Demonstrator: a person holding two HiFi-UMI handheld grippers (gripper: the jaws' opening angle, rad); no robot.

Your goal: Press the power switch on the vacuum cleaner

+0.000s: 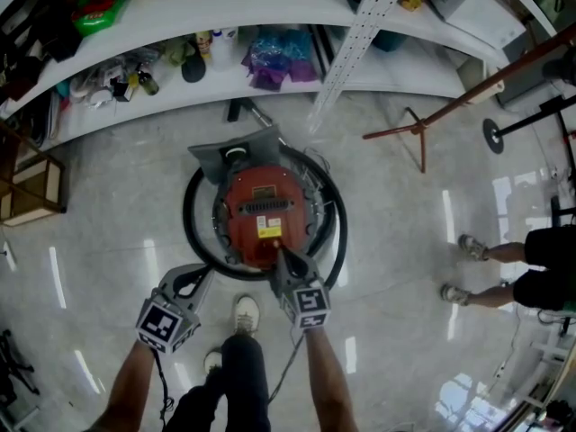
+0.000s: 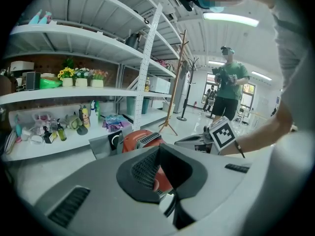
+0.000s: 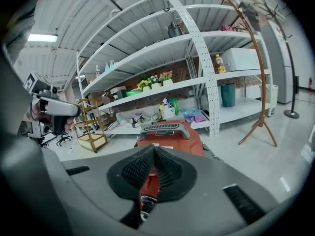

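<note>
Left gripper (image 1: 200, 275) clenched on nothing, hanging idle just beside the black hose (image 1: 188, 210) — keep it out of the way. Right gripper (image 1: 282, 255) also pinched closed and empty, tip at the near end of the red vacuum cleaner (image 1: 261, 207) on the floor — the switch, hard to make out, likely sits there. Push straight down, brief and firm, no sliding off.

bright overhead light, fisheye-warped edges
</note>
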